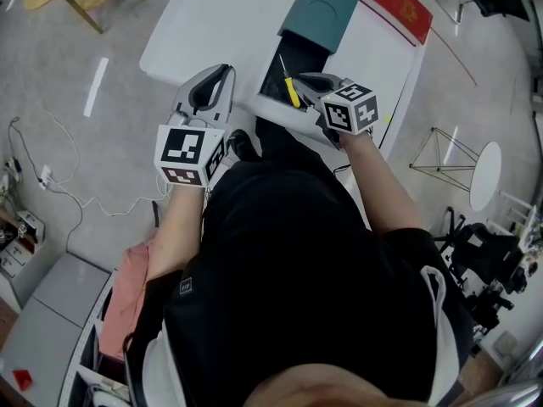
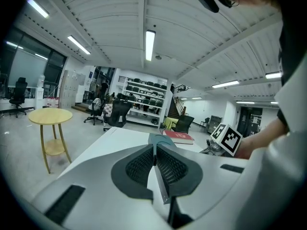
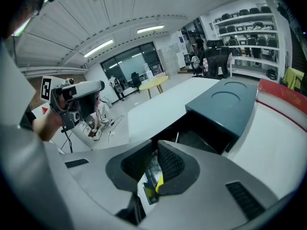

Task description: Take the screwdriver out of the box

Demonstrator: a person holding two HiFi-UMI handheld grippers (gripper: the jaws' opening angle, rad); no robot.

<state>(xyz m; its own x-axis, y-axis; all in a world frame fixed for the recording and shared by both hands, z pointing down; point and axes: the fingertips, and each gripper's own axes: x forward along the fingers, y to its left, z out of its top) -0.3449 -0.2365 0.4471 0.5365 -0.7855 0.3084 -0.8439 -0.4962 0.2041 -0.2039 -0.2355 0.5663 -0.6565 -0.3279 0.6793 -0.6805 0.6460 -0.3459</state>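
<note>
On the left, at the near edge of the white desk [image 1: 204, 24]: grey left gripper [image 2: 154, 150], ribbed pads pressed together on nothing. In the middle, inside the open black box with teal lid [image 1: 273, 79], near its front rim: slim yellow-handled screwdriver [image 1: 292, 91]. On the right, close over that handle: grey right gripper [image 3: 156, 152], jaws shut too.

Likely trouble from here: going down with shut jaws and only pushing the handle deeper, or knocking the box rim.

Hard to decide whether the pads touch the yellow handle. Other contents of the box dark and partly cut off.
</note>
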